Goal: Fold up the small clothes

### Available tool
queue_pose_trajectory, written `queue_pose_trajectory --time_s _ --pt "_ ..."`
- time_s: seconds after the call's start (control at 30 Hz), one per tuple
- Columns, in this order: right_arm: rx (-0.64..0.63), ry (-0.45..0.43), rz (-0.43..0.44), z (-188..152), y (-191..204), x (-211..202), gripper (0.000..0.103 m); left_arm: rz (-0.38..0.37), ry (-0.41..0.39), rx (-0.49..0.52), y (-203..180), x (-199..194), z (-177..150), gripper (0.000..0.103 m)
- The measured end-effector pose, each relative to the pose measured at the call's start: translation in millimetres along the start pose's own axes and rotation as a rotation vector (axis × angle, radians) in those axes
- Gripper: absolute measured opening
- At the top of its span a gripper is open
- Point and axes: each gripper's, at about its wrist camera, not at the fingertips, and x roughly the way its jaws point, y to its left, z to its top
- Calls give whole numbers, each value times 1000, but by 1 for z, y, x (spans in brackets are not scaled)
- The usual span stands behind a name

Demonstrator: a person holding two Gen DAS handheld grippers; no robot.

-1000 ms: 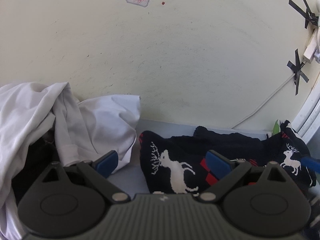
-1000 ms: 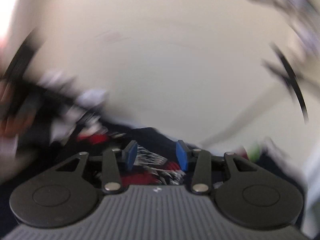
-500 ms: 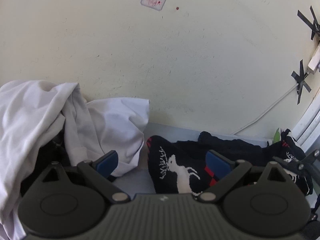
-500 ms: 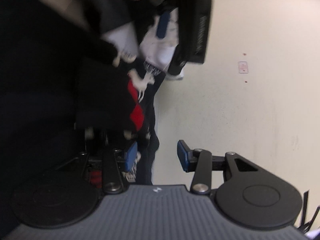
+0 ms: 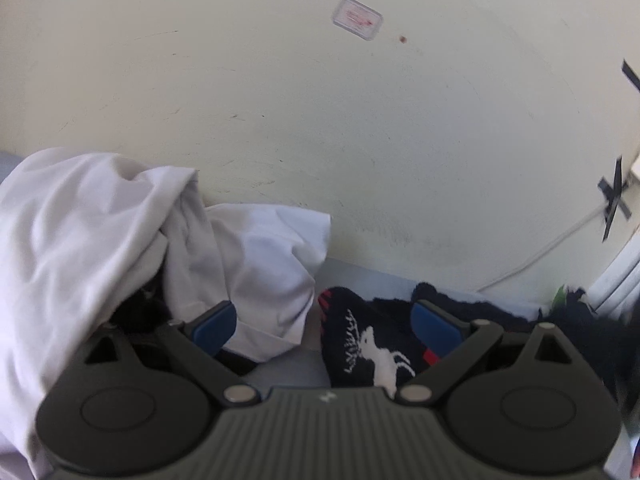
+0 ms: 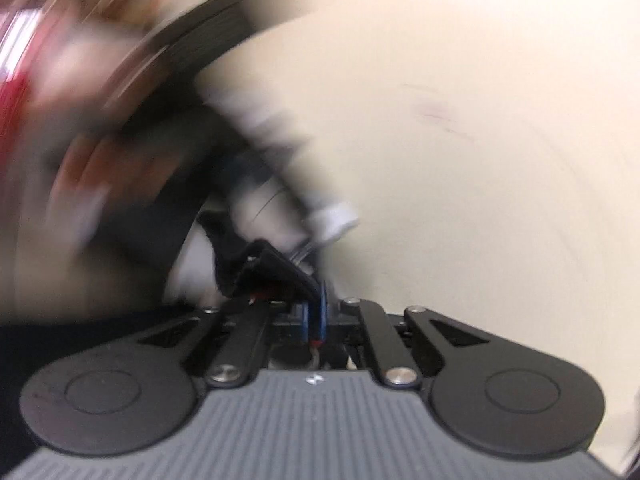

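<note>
A dark navy knit garment with a white reindeer pattern (image 5: 372,348) lies on the pale surface against the wall, in the left wrist view at lower centre-right. My left gripper (image 5: 324,326) is open and empty, just above it, with the blue pads (image 5: 212,326) wide apart. My right gripper (image 6: 315,316) is shut on a fold of dark cloth with red in it (image 6: 260,268), which looks like the same reindeer garment. The right wrist view is heavily blurred by motion.
A heap of white clothes (image 5: 100,240) lies at the left against the cream wall (image 5: 360,140). A white cable (image 5: 540,252) fixed with black tape (image 5: 614,196) runs down the wall at right. A window frame (image 5: 624,268) stands at the far right.
My right gripper has closed on the dark cloth and is swinging fast. My left gripper has drifted left, so the garment sits further right in its view; the jaws stayed open.
</note>
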Motion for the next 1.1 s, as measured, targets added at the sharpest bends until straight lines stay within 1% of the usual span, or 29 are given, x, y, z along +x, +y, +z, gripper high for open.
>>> queue_pose_trajectory --time_s 0.07,0.1,0.17,0.2,0.23,0.27,0.3,0.33,0.37,0.43,0.47,0.5,0.53,0.57,0.63,0.67,0.7,0.8,0.87,0.9,0.93,1.0,1.03,1.1 --pt "351 -33 -61 15 -43 -1 8 -6 0 -13 2 -1 1 98" --pt "497 -37 -87 18 -60 -1 8 -5 0 -14 3 -1 1 98" --pt "804 -56 -97 13 -87 1 8 -3 -1 -12 2 -1 1 98" --pt "990 -63 -72 3 -97 4 8 -2 0 -11 2 -1 1 98" --pt "1129 -54 -36 -7 -100 9 8 -1 0 -9 1 -1 1 98" --pt "1270 -27 19 -19 -98 18 8 0 0 -9 1 -1 1 98" --pt "1366 -3 71 -30 -90 27 8 0 2 -8 1 -1 0 98" --pt "1423 16 111 -37 -81 35 8 -1 3 -9 1 -1 0 98" --pt "1449 41 137 -43 -67 43 9 -3 4 -9 1 -1 0 98" --pt "1436 69 169 -51 -43 54 9 -6 7 -7 1 0 0 98" --pt "1427 80 189 -56 -33 59 12 -7 9 -4 1 0 -1 98" --pt "1416 92 224 -60 -24 62 13 -5 12 1 0 1 -1 98" --pt "1395 110 270 -67 -17 63 16 -3 15 6 -1 1 -2 98" --pt "1364 129 321 -69 -9 63 27 -1 18 11 -2 2 -3 98" --pt "1280 131 426 -72 -10 43 41 -1 25 16 -3 4 -3 98" --pt "1228 117 458 -72 -12 35 41 -2 29 21 -4 5 -4 98" --pt "1172 95 442 -71 -16 23 41 -4 33 25 -5 6 -5 98" --pt "1071 12 247 -71 -39 -8 41 -14 45 46 -8 6 -6 98" --pt "1057 7 124 -74 -54 -21 41 -5 39 52 -9 5 -7 98" --pt "1043 14 77 -74 -59 -30 41 -3 35 49 -8 4 -6 98" --pt "1022 18 54 -73 -61 -36 41 -4 31 44 -6 3 -5 98" --pt "949 32 35 -60 -55 -25 41 -6 20 29 -2 -1 -2 98" --pt "915 41 38 -54 -50 -20 41 -9 16 21 0 -2 -1 98" --pt "856 54 85 -40 -36 -7 41 -13 5 6 4 -6 2 97"
